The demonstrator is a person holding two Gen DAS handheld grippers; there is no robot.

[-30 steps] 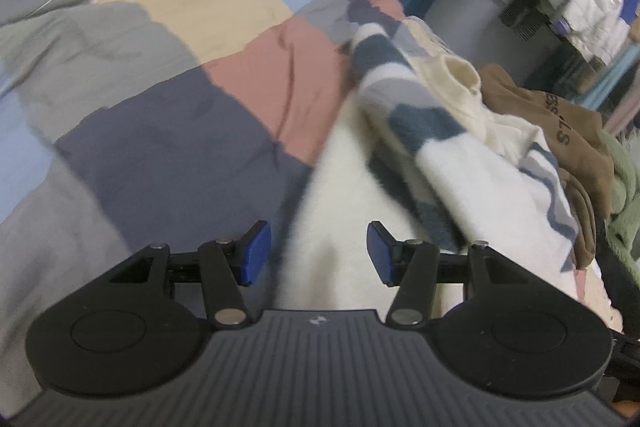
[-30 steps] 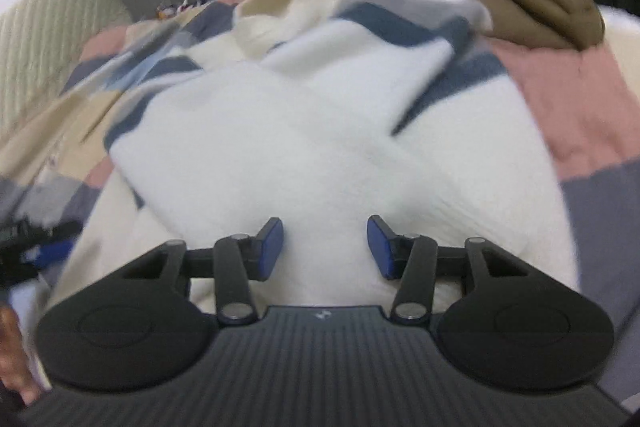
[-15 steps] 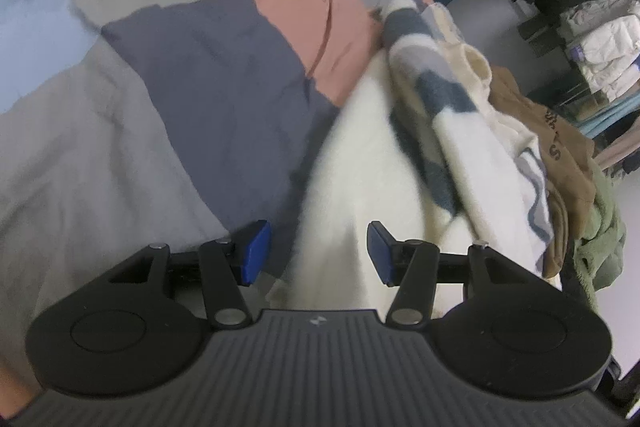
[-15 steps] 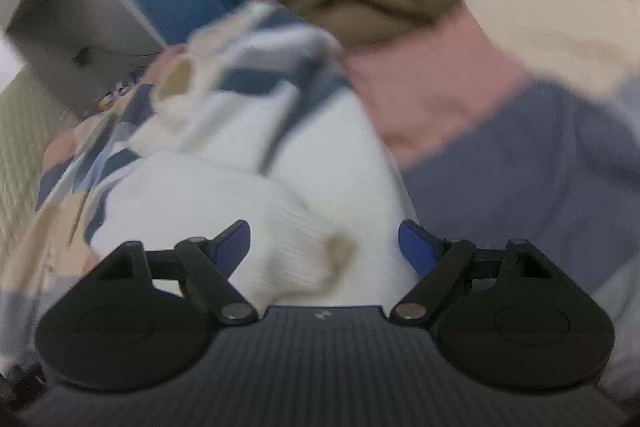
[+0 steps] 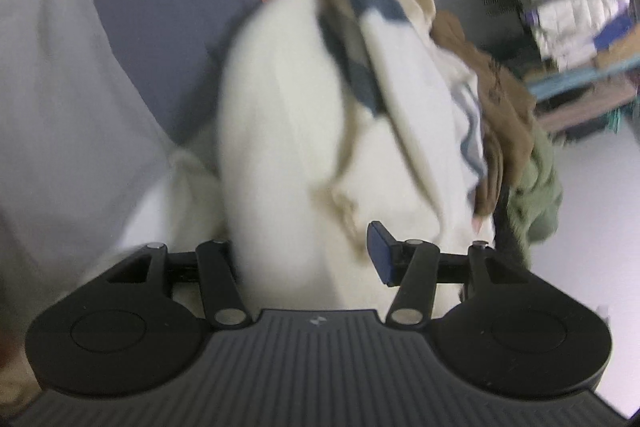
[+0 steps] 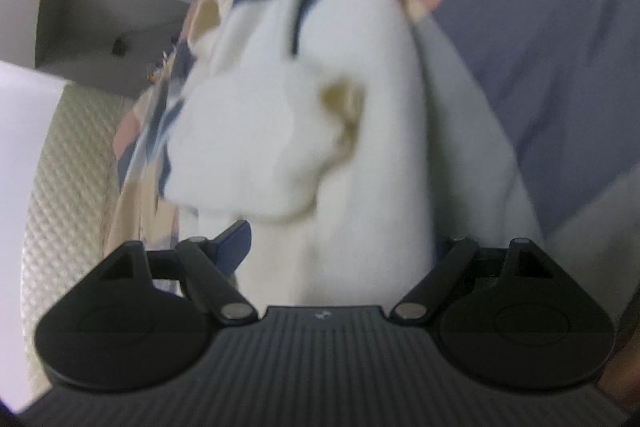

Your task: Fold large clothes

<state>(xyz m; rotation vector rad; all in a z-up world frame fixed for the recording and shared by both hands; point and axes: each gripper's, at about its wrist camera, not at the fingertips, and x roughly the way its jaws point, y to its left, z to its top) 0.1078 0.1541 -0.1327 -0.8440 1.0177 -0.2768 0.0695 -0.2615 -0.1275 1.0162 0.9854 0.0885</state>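
The cream sweater [image 5: 288,131] fills the middle of both views, bunched on the patchwork quilt [image 5: 152,7], its striped part [image 5: 360,11] trailing toward the upper centre. My left gripper [image 5: 308,259] sits low over the near hem with its jaws apart and cloth lying between them; the left pad is hidden behind the fabric, so I judge no squeeze yet. My right gripper [image 6: 340,247] has just been opening, jaws now wide, a thick fold of sweater [image 6: 320,131] between them, not pinched.

The risk, as I see it: closing on this lump could catch several layers and drag the whole thing crooked. Both views are blurred, so I may miss the true hem. The brown garment [image 5: 492,83] beside it at right could get snagged too.

Against a second ago, both views sit closer over the sweater and more tilted, with less quilt showing.
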